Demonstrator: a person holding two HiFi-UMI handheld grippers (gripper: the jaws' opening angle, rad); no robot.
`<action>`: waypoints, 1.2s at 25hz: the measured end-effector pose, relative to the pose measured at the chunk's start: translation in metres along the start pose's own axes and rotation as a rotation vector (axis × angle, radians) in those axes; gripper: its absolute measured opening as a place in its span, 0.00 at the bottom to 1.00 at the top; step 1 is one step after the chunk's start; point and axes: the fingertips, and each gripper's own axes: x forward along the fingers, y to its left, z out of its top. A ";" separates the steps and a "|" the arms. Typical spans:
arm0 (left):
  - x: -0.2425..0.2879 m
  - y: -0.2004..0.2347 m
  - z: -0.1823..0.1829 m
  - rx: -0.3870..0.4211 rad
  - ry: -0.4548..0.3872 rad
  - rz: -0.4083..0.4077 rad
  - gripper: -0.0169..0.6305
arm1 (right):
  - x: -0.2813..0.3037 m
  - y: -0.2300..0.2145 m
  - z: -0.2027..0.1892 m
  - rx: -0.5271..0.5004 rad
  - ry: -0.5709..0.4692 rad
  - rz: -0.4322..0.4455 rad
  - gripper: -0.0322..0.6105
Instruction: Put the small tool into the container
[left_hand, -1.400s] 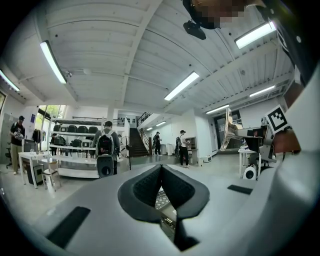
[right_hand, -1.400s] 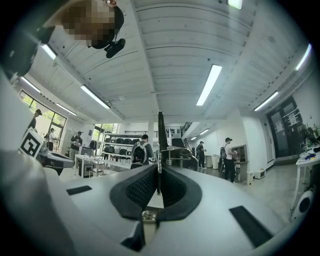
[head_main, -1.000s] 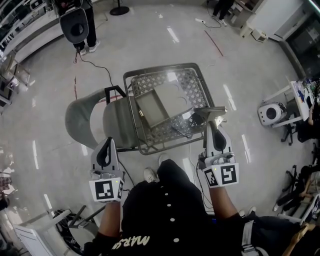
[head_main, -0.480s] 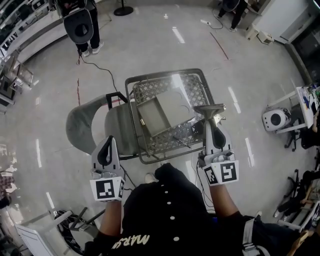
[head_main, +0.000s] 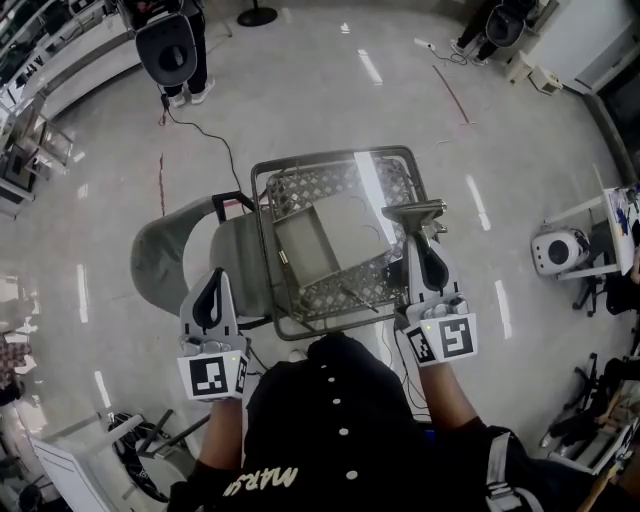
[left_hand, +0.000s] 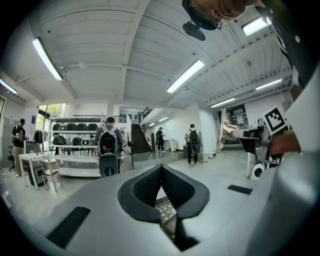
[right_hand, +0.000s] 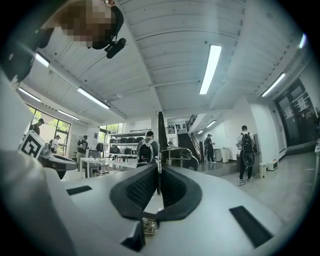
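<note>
Looking straight down at a mesh-topped desk here, with a grey chair shoved up against its left edge. Got the small tool pinched in the right gripper: jaws clenched tight on its thin dark stem, T-shaped head sticking out past the tips. Holding it right about over the desk's right edge, roughly halfway along; can't tell whether it touches the mesh. Can see the container, a shallow grey open tray, lying skewed on the left half of the desk, nearer the left edge than the right and well apart from the tool. Got the left gripper off the desk, hovering over the chair seat near the desk's near-left corner. Jaws pressed together at the tips there and gripping nothing, just a bit of mesh showing through the gap lower down. Pointing both grippers roughly level, away from the body. Also spotting people with backpacks standing around the hall, plus a black cable snaking across the floor beyond the chair.
</note>
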 end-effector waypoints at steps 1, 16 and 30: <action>0.004 -0.001 0.000 0.000 0.004 0.007 0.07 | 0.005 -0.004 -0.002 0.004 0.004 0.008 0.07; 0.053 0.001 -0.010 -0.020 0.077 0.049 0.07 | 0.065 -0.021 -0.043 0.079 0.106 0.108 0.07; 0.051 0.024 -0.045 -0.052 0.146 -0.006 0.07 | 0.103 0.007 -0.123 0.193 0.290 0.161 0.07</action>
